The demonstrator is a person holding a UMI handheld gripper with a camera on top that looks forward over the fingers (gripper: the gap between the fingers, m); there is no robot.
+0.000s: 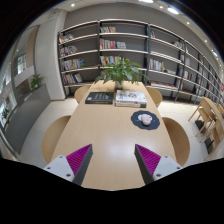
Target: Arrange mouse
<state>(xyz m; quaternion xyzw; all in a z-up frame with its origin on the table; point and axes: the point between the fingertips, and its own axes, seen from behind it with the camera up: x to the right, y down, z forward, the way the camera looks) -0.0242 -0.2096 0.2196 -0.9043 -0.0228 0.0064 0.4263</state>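
A white mouse (146,119) lies on a dark round mouse mat (145,121) on the right part of a long wooden table (105,135), well beyond my fingers and to their right. My gripper (113,160) is open and empty, held above the near end of the table. Its two magenta pads (78,158) stand wide apart with bare table between them.
A potted green plant (122,71) stands at the far end of the table, with books (130,98) and a dark book (99,97) in front of it. Wooden chairs (176,137) stand along both sides. Bookshelves (120,48) line the back wall.
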